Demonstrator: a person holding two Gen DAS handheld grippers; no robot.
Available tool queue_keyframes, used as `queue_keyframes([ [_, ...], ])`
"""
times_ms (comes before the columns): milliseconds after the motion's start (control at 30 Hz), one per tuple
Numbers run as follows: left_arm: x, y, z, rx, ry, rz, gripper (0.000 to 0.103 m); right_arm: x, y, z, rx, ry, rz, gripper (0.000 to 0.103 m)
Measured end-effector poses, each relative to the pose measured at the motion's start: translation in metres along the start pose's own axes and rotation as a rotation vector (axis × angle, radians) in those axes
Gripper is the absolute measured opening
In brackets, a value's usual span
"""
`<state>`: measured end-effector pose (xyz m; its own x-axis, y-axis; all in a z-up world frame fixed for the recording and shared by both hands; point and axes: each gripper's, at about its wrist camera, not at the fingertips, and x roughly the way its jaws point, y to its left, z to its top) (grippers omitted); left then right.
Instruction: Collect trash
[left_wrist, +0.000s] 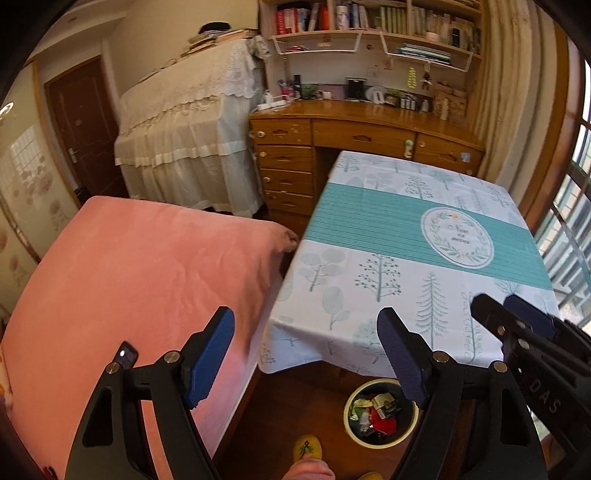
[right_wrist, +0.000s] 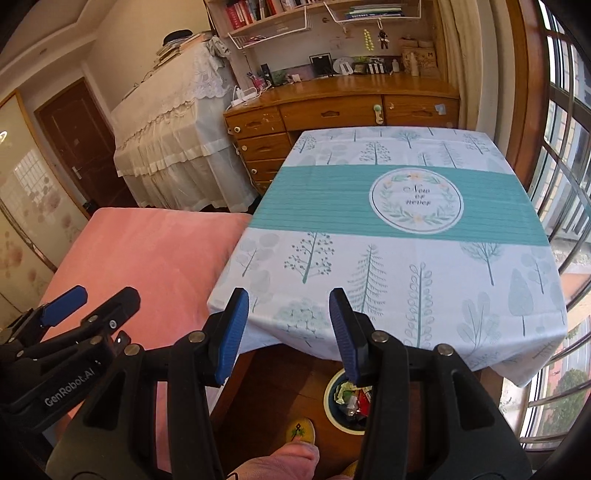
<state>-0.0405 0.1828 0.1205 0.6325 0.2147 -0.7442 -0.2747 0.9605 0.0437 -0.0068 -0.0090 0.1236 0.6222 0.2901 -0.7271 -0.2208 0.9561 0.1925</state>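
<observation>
A round waste bin (left_wrist: 380, 411) with a pale rim stands on the wooden floor under the table's near edge, holding several crumpled wrappers. It also shows in the right wrist view (right_wrist: 345, 400), partly behind a finger. My left gripper (left_wrist: 306, 354) is open and empty, above the floor between bed and table. My right gripper (right_wrist: 290, 328) is open and empty, above the table's near corner. The right gripper shows at the left wrist view's right edge (left_wrist: 513, 314); the left gripper shows at the right wrist view's left edge (right_wrist: 88, 302).
A table with a white and teal tree-print cloth (left_wrist: 406, 258) fills the right. A pink bed (left_wrist: 129, 288) lies left. A wooden desk (left_wrist: 354, 136) with shelves stands behind, a cloth-covered piano (left_wrist: 192, 129) beside it. My yellow slipper (left_wrist: 308, 448) is near the bin. Windows are at right.
</observation>
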Motion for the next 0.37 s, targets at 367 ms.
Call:
queue_keyframes([
  [367,0.032,-0.059,0.014,0.119,0.033,-0.135,0.081,-0.01,-0.041,0.001,0.085,-0.004,-0.114,0.042],
])
